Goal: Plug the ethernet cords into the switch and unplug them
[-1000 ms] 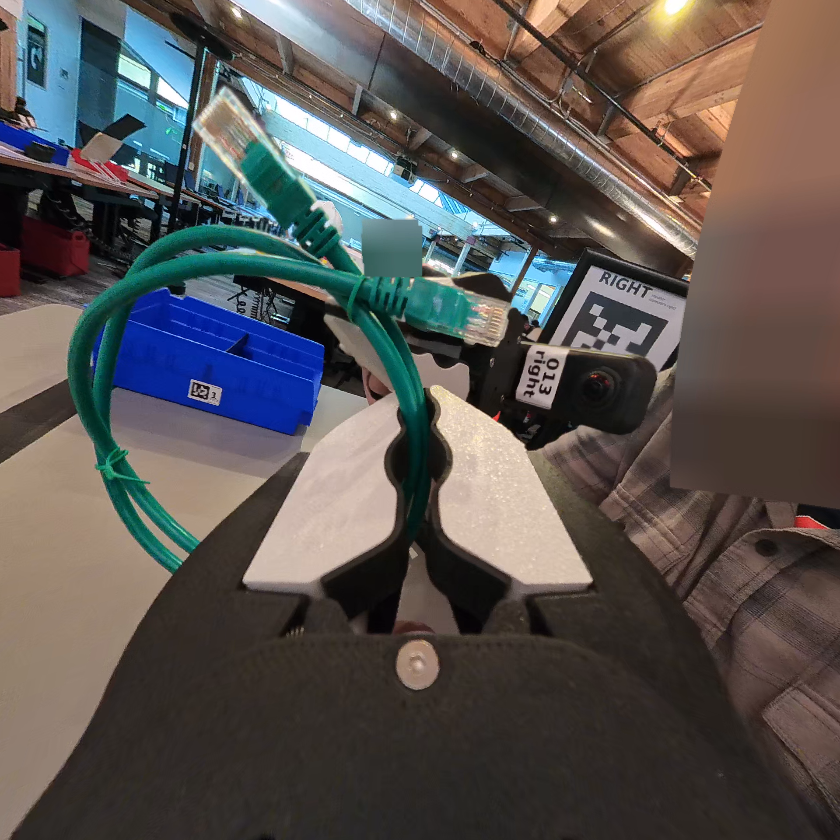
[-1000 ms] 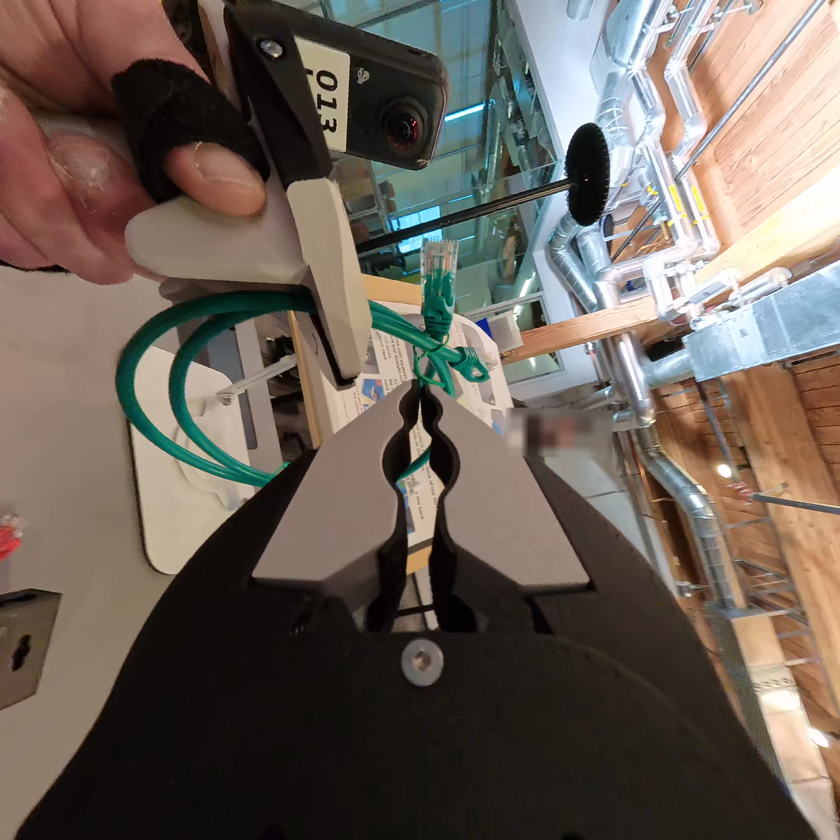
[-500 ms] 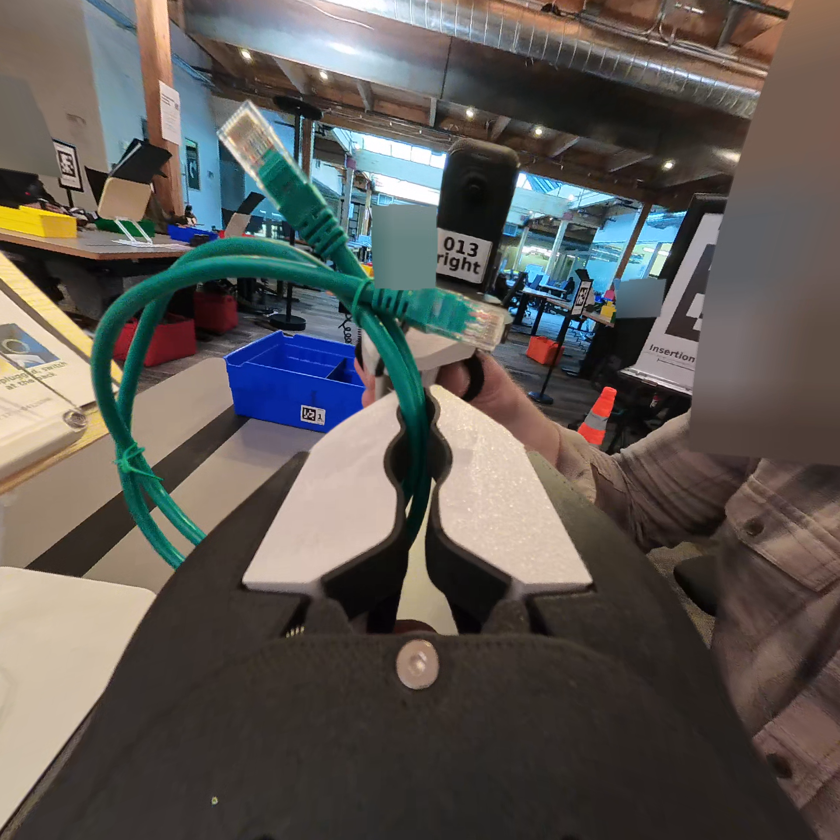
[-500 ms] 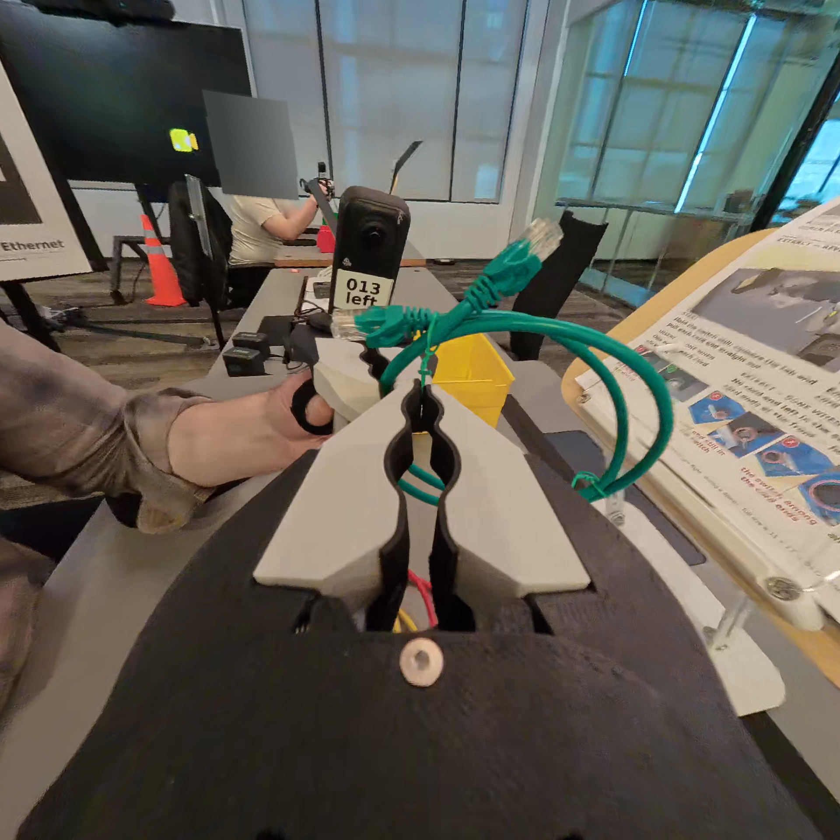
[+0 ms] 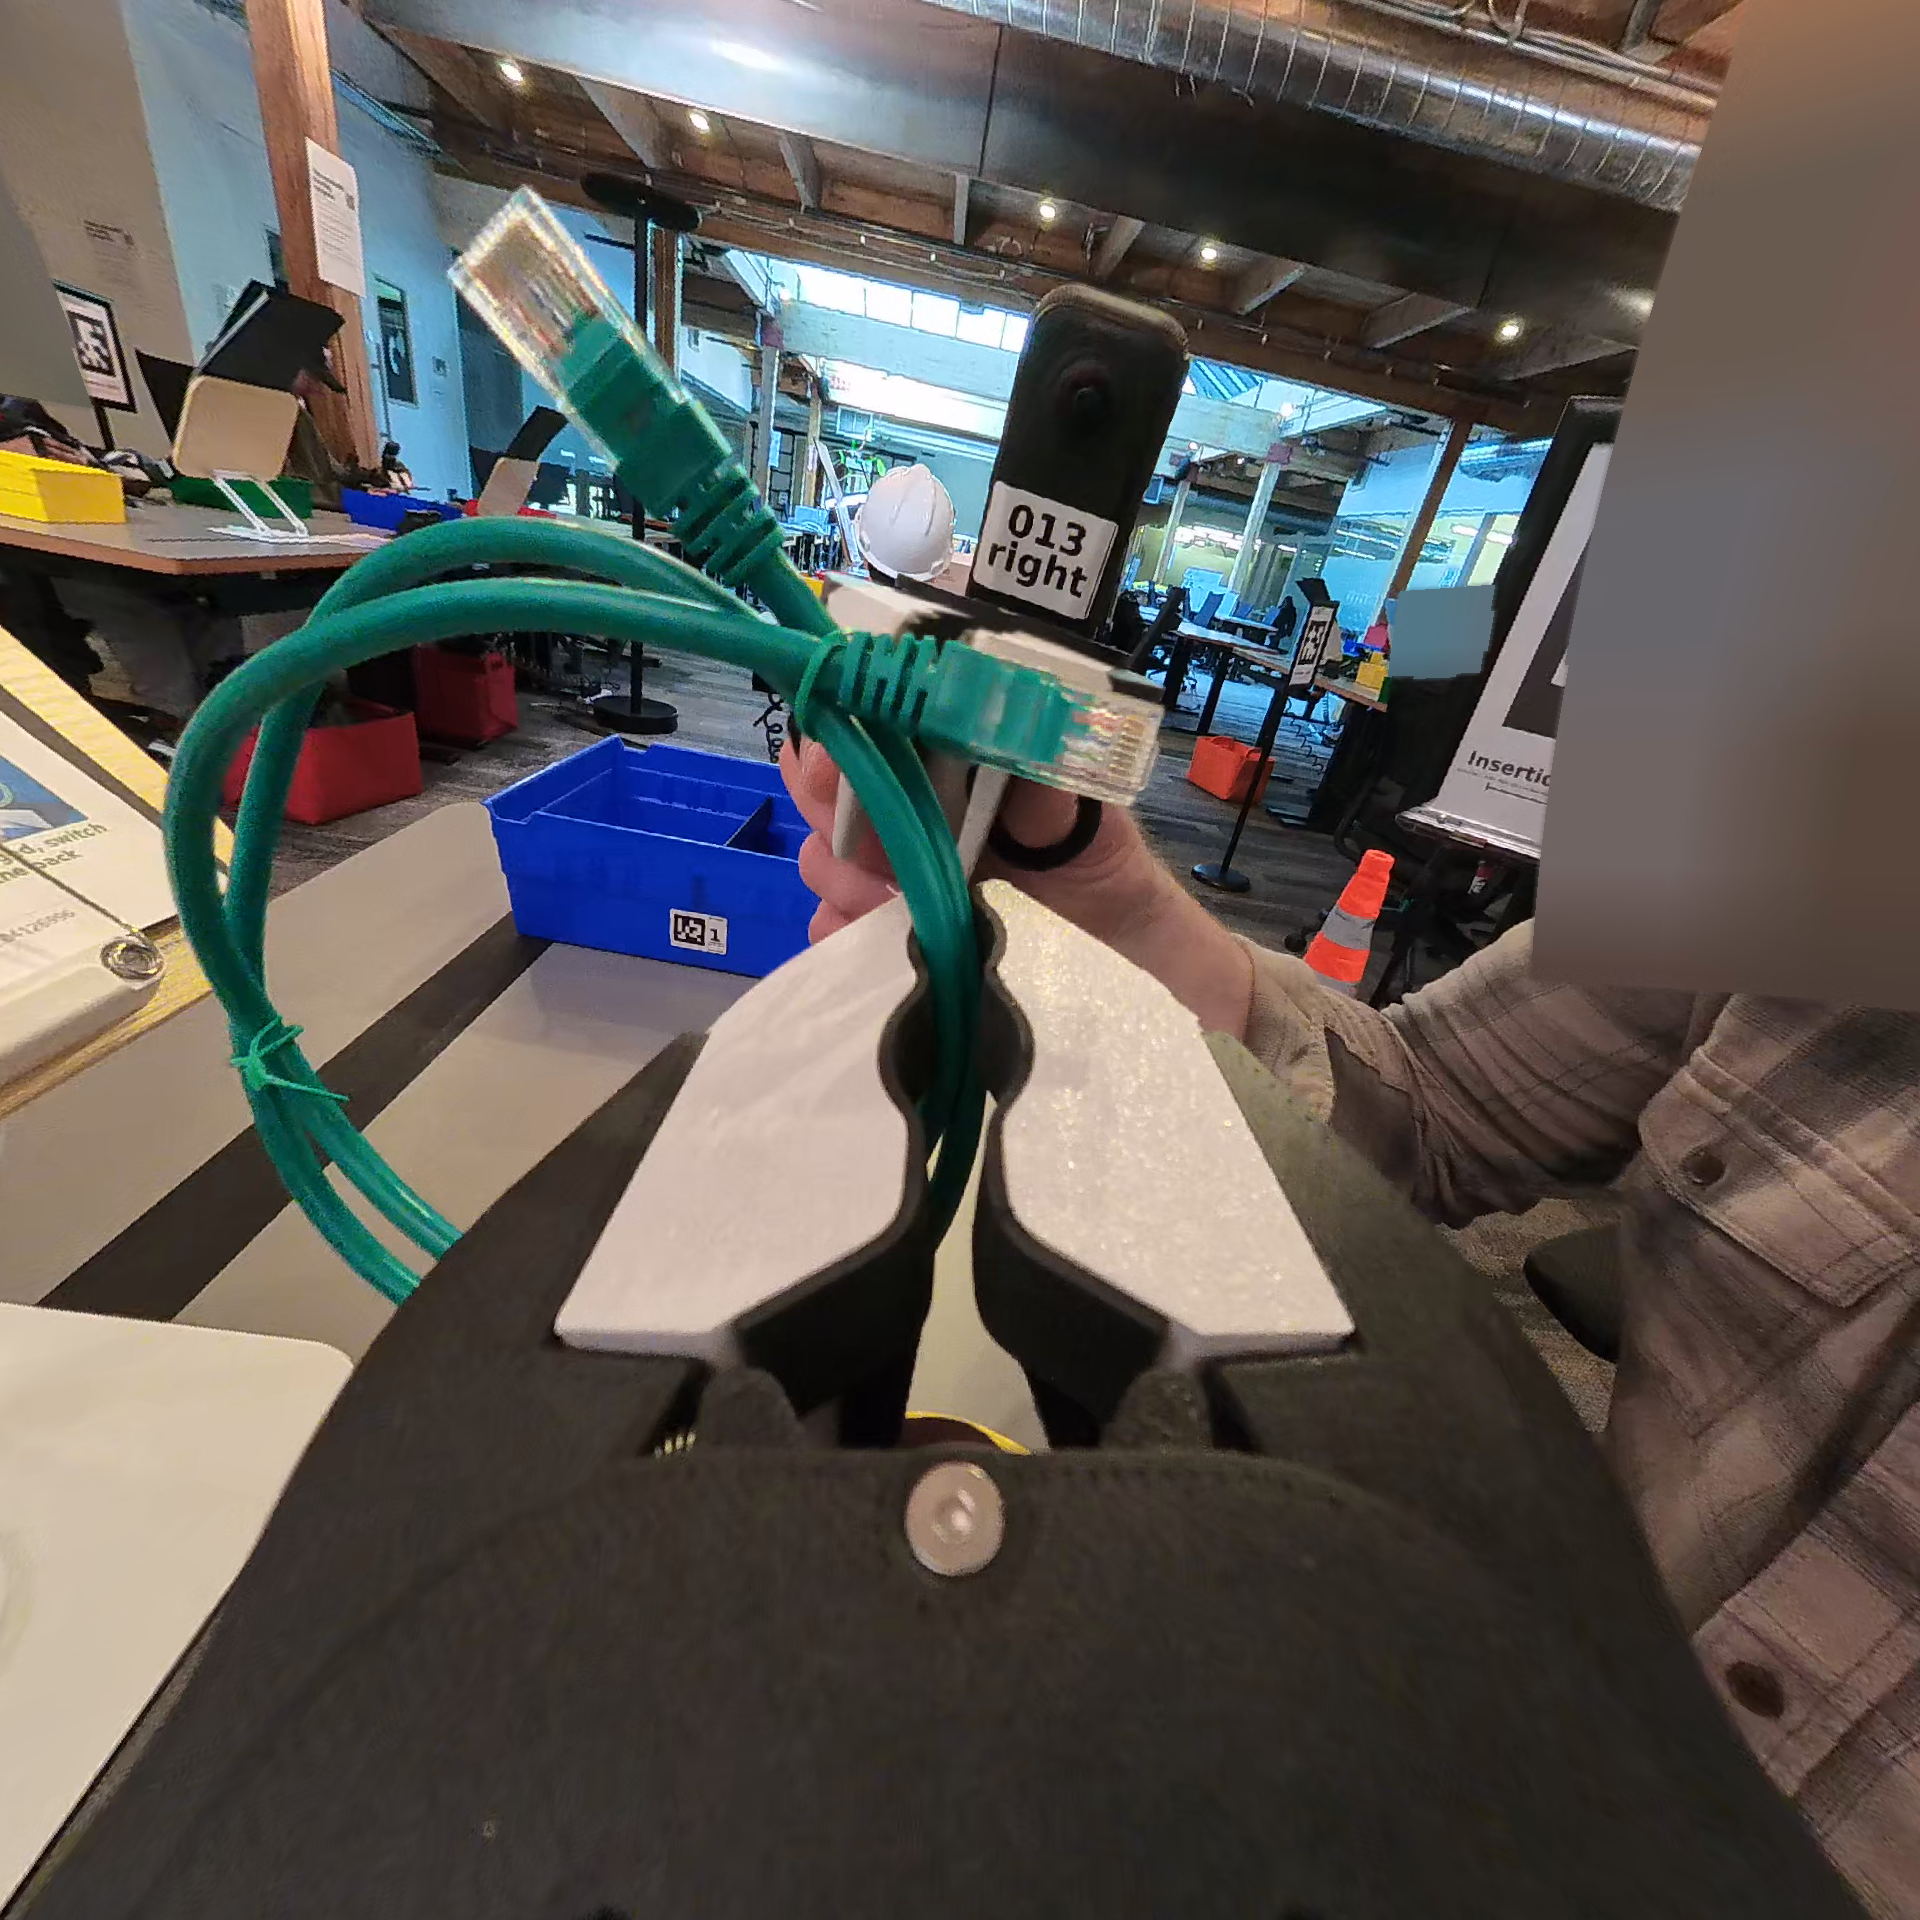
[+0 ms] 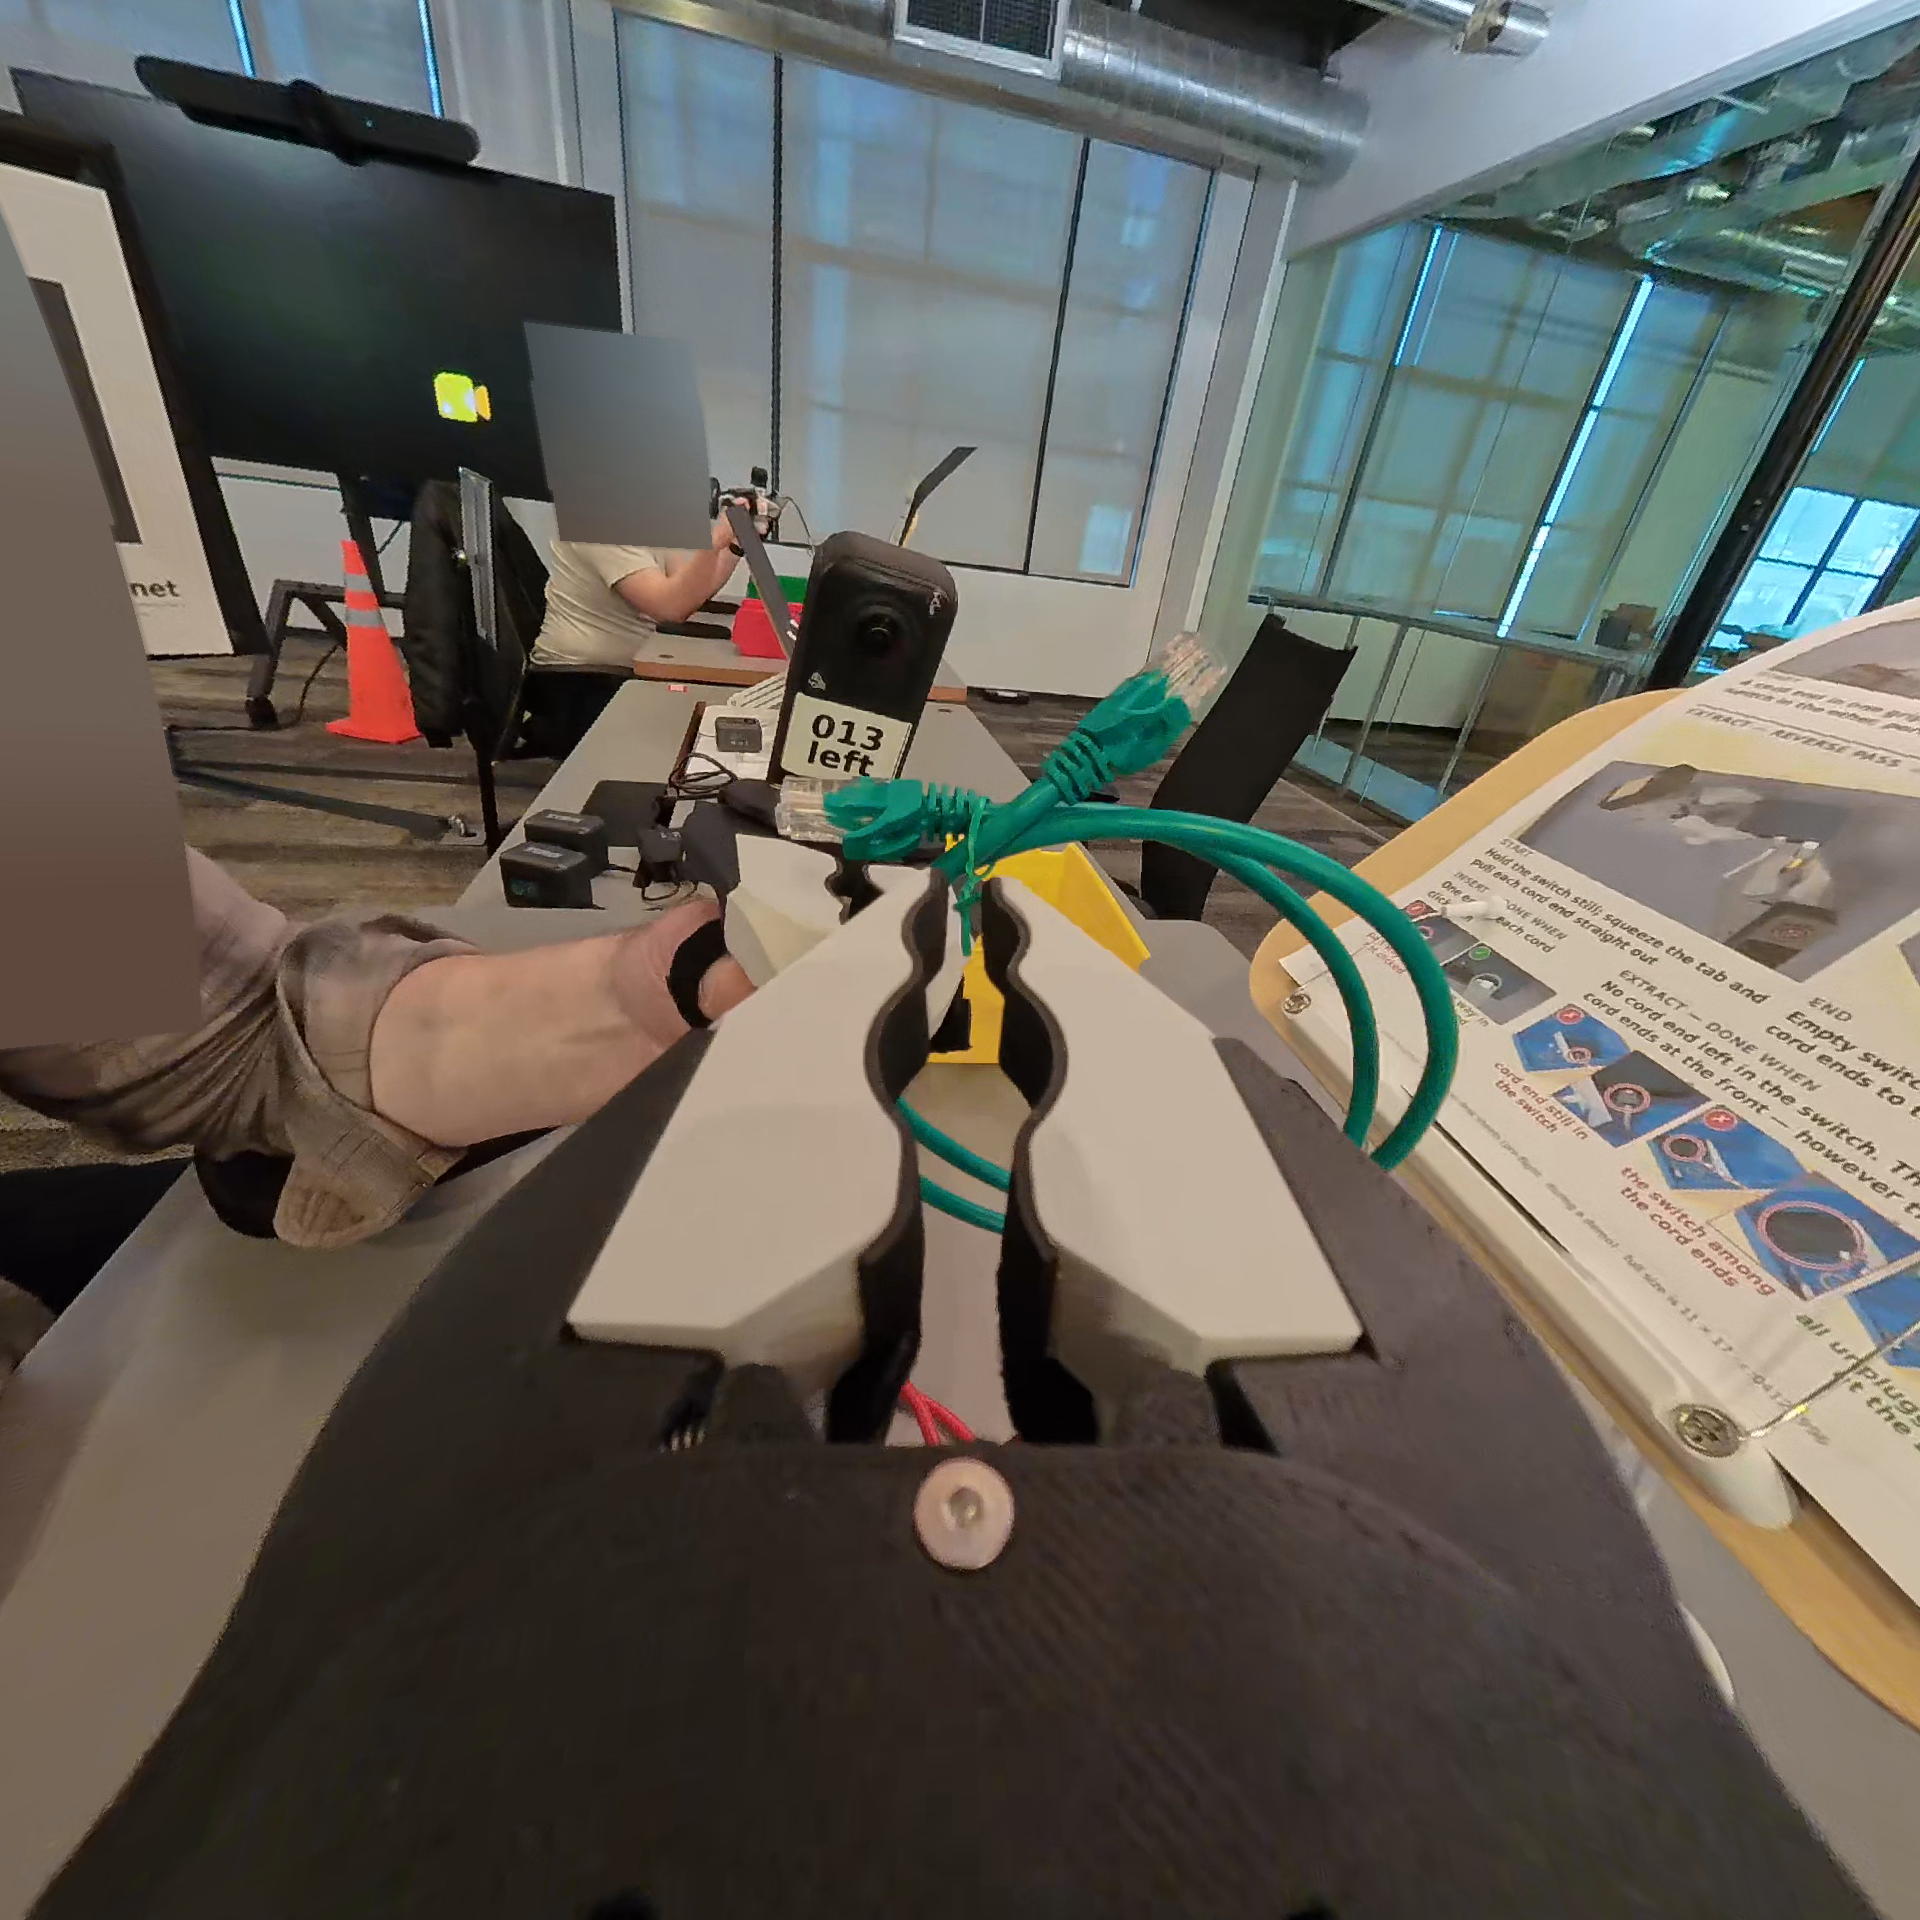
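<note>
Across the lower left of the left wrist view runs a grey table (image 5: 343, 966) with a dark strip along it, carrying a blue bin (image 5: 649, 852) at the frame's centre. Behind lies a large open workshop with wooden beams, a silver duct, more tables and an orange cone (image 5: 1351, 920) at right. At centre, the left gripper (image 5: 951, 935) is clamped on a coiled green ethernet cord (image 5: 260, 790), its loops hanging to the left and held by a thin tie; both clear plugs stick up above the fingers. The right wrist view faces a glass-walled room with a dark screen at upper left. There the right gripper (image 6: 961, 925) pinches the same cord at its tie, just under the plugs. A printed instruction sheet (image 6: 1662, 987) on a wooden board fills the right edge, and a yellow bin (image 6: 1049, 935) sits behind the fingertips.
</note>
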`<action>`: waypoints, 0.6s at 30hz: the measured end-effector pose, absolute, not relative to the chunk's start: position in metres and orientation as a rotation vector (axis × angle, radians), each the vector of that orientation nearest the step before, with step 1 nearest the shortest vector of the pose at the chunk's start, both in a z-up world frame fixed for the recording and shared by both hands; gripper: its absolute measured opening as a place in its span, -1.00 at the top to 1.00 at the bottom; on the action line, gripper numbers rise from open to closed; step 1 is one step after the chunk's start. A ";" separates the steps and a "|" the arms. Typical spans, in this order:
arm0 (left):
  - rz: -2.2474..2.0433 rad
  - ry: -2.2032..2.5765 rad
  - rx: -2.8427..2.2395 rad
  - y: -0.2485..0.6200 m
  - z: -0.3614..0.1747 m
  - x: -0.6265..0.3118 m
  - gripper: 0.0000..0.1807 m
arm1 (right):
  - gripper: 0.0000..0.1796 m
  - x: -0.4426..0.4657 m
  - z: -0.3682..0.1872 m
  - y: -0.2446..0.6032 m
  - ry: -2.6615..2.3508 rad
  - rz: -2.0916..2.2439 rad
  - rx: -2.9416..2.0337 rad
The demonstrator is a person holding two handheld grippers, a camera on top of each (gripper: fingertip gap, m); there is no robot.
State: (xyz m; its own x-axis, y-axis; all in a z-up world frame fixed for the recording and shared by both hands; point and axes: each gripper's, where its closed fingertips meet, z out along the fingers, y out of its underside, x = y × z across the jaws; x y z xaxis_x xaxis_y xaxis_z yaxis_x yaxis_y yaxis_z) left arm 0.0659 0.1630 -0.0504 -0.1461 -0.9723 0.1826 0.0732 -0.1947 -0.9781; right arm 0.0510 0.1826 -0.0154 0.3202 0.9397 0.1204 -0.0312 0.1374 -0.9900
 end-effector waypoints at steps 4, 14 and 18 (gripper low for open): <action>-1.494 1.150 -1.212 0.162 -0.051 0.067 0.98 | 1.00 0.051 -0.015 0.180 -1.003 0.903 -1.205; -1.665 1.059 -1.217 0.158 -0.041 0.067 0.98 | 1.00 0.047 -0.024 0.174 -1.334 -0.259 -0.975; -1.739 1.021 -1.209 0.156 -0.037 0.068 0.98 | 1.00 0.059 -0.027 0.177 -1.410 -0.564 -0.937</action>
